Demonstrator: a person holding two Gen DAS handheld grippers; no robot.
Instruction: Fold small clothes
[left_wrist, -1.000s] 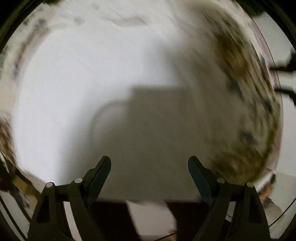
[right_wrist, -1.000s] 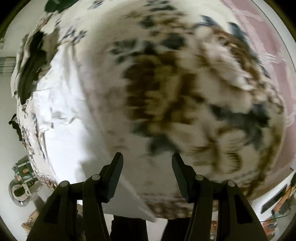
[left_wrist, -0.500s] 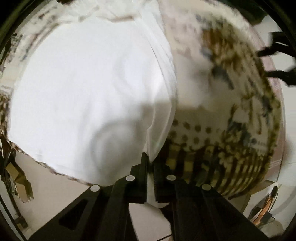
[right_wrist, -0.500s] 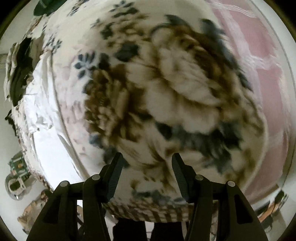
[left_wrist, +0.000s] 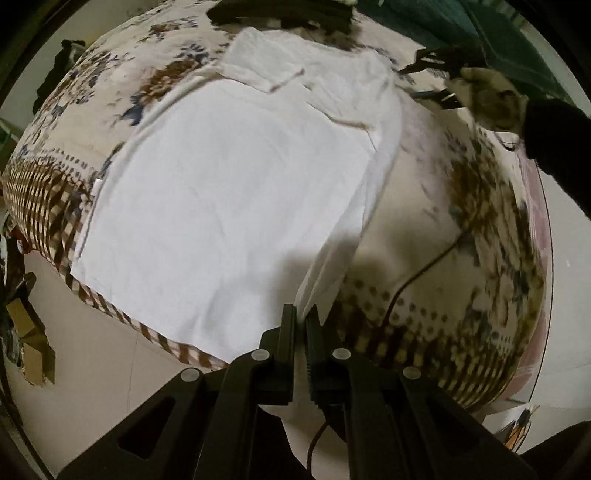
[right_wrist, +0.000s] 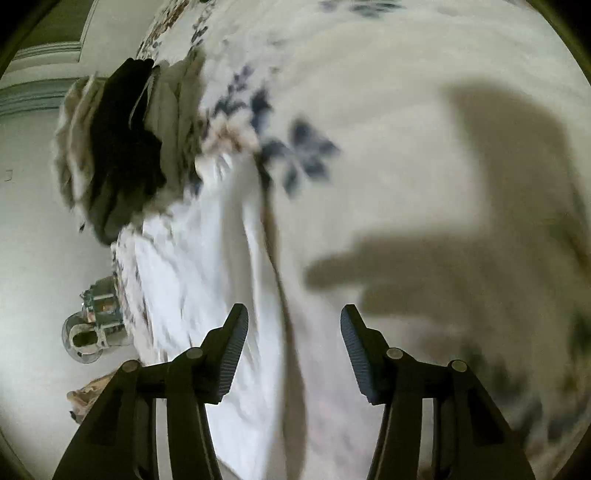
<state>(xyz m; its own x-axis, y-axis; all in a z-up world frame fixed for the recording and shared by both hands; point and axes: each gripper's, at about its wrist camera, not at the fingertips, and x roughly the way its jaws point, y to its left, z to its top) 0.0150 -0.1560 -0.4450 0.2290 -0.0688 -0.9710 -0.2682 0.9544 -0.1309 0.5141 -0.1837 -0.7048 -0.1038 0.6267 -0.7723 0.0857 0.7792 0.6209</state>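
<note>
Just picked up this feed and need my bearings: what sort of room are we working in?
Most likely a bedroom. The white garment lies spread on a floral bedspread with a checked border, and a pile of other clothes sits at the bed's far edge.

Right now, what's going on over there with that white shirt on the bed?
A person is folding a white T-shirt spread on a floral bedspread. The left gripper is shut on the shirt's near corner and has it lifted off the bed. The right gripper is open and empty, above the shirt's long edge; the view there is blurred. A pile of dark and light clothes sits at the bed's far edge. No fold has been laid over yet.
</note>
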